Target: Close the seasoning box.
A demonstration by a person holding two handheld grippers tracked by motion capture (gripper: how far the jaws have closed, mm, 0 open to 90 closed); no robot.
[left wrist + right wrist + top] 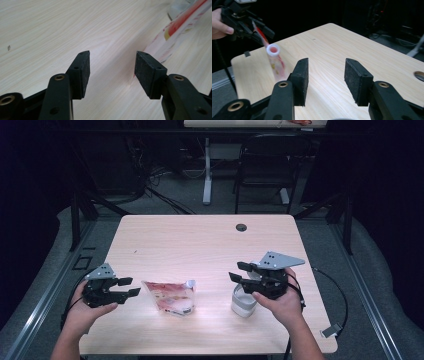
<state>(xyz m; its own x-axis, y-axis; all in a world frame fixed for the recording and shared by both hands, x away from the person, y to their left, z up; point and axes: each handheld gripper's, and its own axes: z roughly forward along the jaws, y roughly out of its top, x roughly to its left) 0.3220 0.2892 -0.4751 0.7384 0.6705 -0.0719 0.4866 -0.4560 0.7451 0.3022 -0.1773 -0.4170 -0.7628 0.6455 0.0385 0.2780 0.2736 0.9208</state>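
Pale wood table [200, 240] carries a spouted pouch [170, 296] between both grippers. Left gripper [131, 287] and right gripper [239, 271] gape wide, holding nothing. From above, a white tub [243, 302] sits under the right hand, near the front edge.

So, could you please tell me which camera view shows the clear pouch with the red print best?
The high view shows the pouch best: it lies whole on the table between the two grippers. The right gripper view shows it end-on, blurred, with its white spout toward the camera. The left gripper view catches just a red-printed edge at upper right.
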